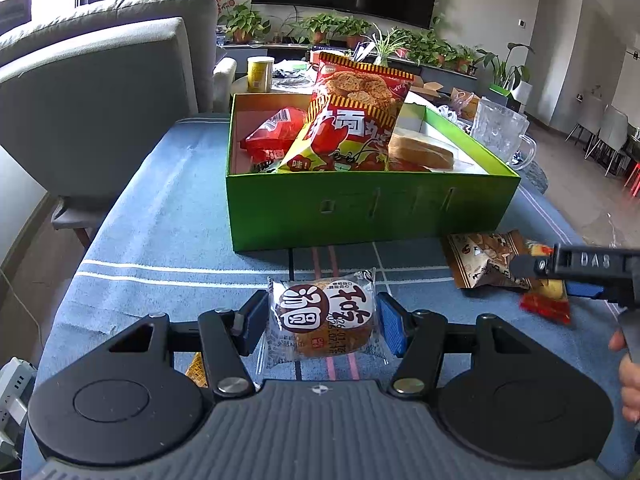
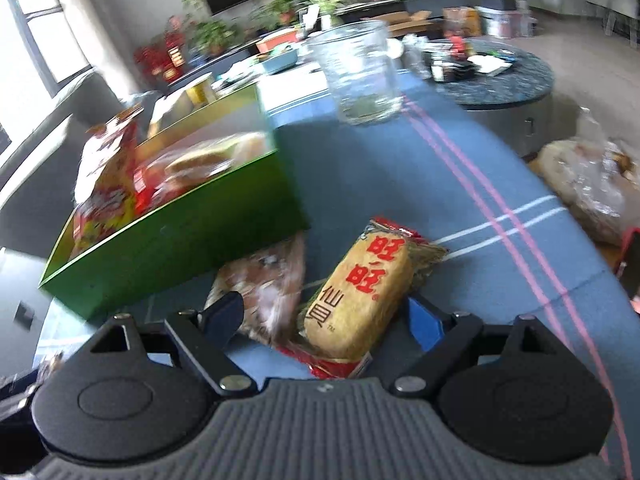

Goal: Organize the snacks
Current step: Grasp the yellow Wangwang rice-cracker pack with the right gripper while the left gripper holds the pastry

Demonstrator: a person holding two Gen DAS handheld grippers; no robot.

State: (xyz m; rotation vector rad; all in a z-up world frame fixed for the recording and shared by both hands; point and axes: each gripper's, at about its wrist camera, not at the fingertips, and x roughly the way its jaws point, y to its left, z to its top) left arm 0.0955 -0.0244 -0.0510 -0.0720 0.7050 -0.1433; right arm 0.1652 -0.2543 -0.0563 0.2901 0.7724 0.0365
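The left tool (image 1: pixel 322 326) has its pads (image 1: pixel 390 330) pressed against both sides of a wrapped round cake (image 1: pixel 322 320), just above the blue striped counter (image 1: pixel 160 240). The right tool (image 2: pixel 324 320) stands partly apart around a yellow rice cracker pack (image 2: pixel 360 300) lying on the counter; its pads do not clearly press the pack. A brown snack bag (image 2: pixel 272 284) lies beside it. The green box (image 1: pixel 372 208) holds a tall red chip bag (image 1: pixel 352 116), a small red packet (image 1: pixel 272 132) and a bread roll (image 1: pixel 420 152).

rice cracker pack (image 2: pixel 360 300): 旺旺 | right tongs (image 1: pixel 576 276): DAS
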